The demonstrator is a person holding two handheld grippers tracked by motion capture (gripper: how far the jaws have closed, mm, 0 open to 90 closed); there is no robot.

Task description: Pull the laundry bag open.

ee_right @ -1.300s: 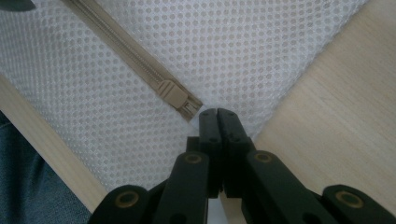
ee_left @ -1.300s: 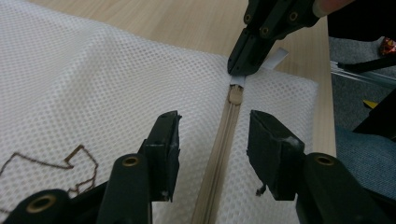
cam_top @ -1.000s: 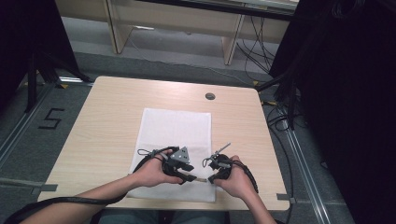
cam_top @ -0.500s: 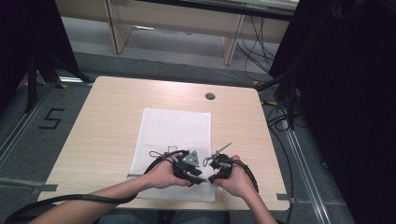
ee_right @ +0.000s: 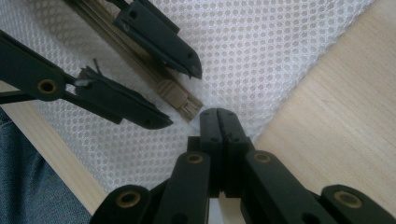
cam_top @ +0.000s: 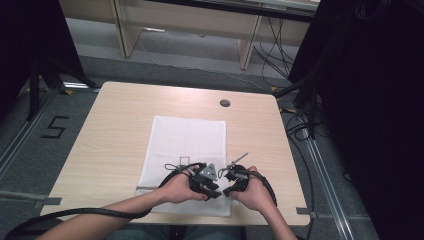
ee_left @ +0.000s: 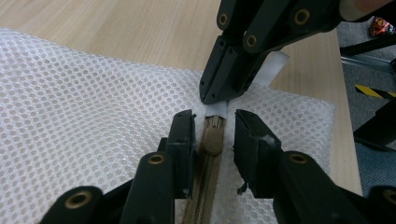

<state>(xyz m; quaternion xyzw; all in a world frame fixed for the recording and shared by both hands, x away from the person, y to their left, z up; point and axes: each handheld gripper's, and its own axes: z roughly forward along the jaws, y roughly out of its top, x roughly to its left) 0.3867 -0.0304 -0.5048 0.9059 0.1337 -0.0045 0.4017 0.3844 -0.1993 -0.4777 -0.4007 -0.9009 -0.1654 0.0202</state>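
From my station I see a grey floor around a pale wood-grain table with rounded corners, black curtains on both sides, cables trailing at the right, and a small round grommet near the table's far edge. A white mesh laundry bag lies flat on the table in front of me, rectangular, its fabric a honeycomb of small holes. Both hands sit at its near edge: my left gripper and my right gripper, tips close together. A tan zipper with fine teeth runs along the bag, ending in a rounded tan slider. The left fingers stand narrow on either side of the slider and have just been closing, with the slider between them but not yet pressed. The right fingers are pressed together on a small white fabric tab at the zipper's end.
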